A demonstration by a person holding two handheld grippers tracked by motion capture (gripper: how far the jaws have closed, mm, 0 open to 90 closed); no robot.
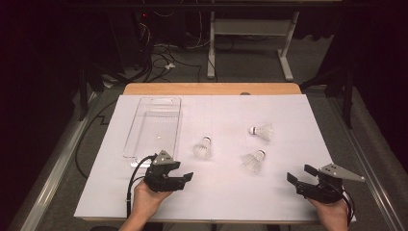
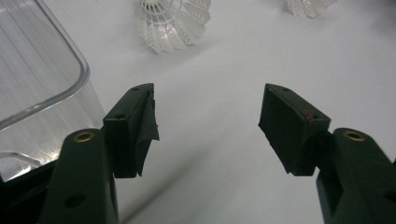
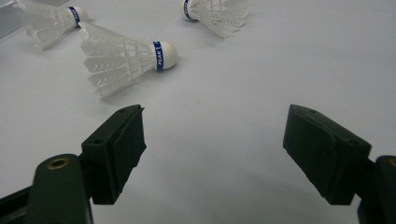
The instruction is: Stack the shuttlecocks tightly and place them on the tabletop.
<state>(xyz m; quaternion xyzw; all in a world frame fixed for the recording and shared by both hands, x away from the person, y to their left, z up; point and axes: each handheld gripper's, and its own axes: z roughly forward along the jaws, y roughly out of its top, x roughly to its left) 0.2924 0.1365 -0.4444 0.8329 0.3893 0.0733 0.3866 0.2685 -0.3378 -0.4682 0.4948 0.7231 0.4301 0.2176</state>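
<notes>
Three white shuttlecocks lie on the white table sheet: a left one (image 1: pixel 202 147), a far right one (image 1: pixel 262 131) and a near right one (image 1: pixel 253 160). My left gripper (image 1: pixel 185 172) is held low at the near left, beside the tray's near corner, open and holding nothing (image 2: pixel 208 126). In its view the left shuttlecock (image 2: pixel 170 23) lies ahead, feathers toward me. My right gripper (image 1: pixel 299 173) hovers at the near right, open with nothing between its jaws (image 3: pixel 212 144). The near right shuttlecock (image 3: pixel 121 58) lies just ahead and left of it, cork pointing right.
A clear plastic tray (image 1: pixel 179 125) stands at the back left with nothing in it; its rounded corner (image 2: pixel 70 60) is close to my left jaw. The wooden table edge (image 1: pixel 211 88) runs along the back. Dark floor, cables and a desk frame lie beyond.
</notes>
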